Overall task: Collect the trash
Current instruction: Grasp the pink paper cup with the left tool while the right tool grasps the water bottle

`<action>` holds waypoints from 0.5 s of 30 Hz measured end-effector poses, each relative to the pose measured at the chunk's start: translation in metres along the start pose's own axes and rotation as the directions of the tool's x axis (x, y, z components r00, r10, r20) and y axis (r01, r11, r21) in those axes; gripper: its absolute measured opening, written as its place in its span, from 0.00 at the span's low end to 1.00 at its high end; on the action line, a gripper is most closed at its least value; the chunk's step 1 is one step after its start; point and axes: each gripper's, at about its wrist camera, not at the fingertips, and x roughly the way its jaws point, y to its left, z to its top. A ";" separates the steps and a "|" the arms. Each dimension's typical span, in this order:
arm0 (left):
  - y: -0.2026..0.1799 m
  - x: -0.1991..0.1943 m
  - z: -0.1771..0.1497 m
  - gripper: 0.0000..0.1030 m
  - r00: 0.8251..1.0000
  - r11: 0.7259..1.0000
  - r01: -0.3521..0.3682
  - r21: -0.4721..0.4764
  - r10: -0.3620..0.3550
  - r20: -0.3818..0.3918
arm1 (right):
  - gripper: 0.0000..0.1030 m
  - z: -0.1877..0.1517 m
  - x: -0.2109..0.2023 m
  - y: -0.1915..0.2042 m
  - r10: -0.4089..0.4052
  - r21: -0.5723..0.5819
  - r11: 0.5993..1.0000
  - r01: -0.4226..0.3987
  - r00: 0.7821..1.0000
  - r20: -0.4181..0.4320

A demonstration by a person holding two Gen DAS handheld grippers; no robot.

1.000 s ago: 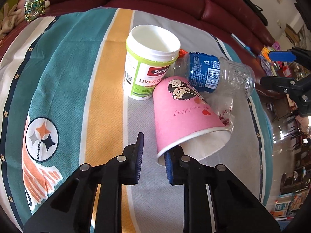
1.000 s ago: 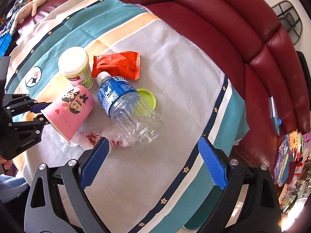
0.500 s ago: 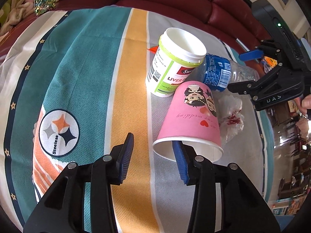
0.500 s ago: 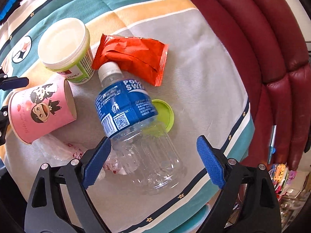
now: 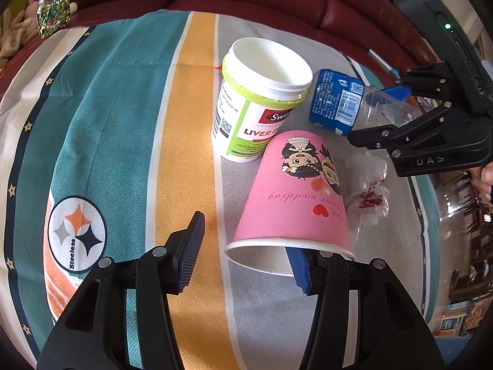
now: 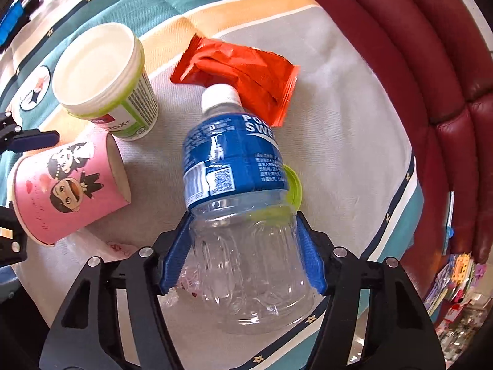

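Note:
A pink paper cup [image 5: 292, 197] lies on its side, its mouth toward my left gripper [image 5: 245, 240]. The left jaws are opening: the right pad sits at the cup's mouth, the left pad stands clear of the cup's wall, nothing pressed. A clear water bottle [image 6: 234, 160] with a blue label and white cap lies beside it. My right gripper [image 6: 243, 225] straddles its clear lower body, jaws closing, both pads against its sides. The right gripper [image 5: 382, 114] also shows on the bottle [image 5: 336, 101] in the left wrist view.
On the striped cloth [image 5: 123, 123] stand an open white tub [image 5: 262, 98] with a green rim, a red snack wrapper [image 6: 243, 74], a green lid [image 6: 292, 185] under the bottle and a crumpled clear wrapper [image 5: 366, 191]. A dark red sofa [image 6: 416, 61] lies behind.
The left jaws have widened around the cup's rim. The right gripper has come down over the bottle and drawn its jaws in onto the clear body; the bottle has turned slightly.

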 end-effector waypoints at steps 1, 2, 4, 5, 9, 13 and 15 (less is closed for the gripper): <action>-0.001 0.001 0.001 0.51 1.000 1.000 0.000 0.004 0.000 -0.001 | 0.60 -0.005 -0.005 -0.002 0.002 0.023 1.000 -0.002 1.000 0.013; -0.002 0.002 0.001 0.51 1.000 1.000 0.000 0.007 0.000 -0.001 | 0.60 -0.009 -0.009 -0.004 0.002 0.043 0.999 -0.004 1.000 0.025; -0.005 0.003 0.002 0.51 1.000 1.000 -0.001 0.012 0.001 0.000 | 0.60 -0.020 -0.017 -0.006 0.007 0.079 0.997 -0.010 0.999 0.042; -0.006 0.004 0.003 0.51 1.000 1.000 0.001 0.014 -0.001 0.000 | 0.60 -0.026 -0.021 -0.005 0.014 0.096 0.995 -0.018 0.999 0.048; -0.014 0.009 0.006 0.51 1.000 1.000 0.006 0.024 -0.006 -0.001 | 0.60 -0.048 -0.030 -0.002 0.039 0.149 0.988 -0.049 0.997 0.067; -0.020 0.013 0.008 0.48 1.000 1.000 0.015 0.016 -0.015 0.001 | 0.60 -0.074 -0.036 0.001 0.074 0.232 0.968 -0.095 0.993 0.094; -0.025 0.013 0.007 0.28 1.000 1.000 0.009 0.025 -0.009 0.002 | 0.60 -0.088 -0.039 0.000 0.083 0.268 0.957 -0.110 0.991 0.109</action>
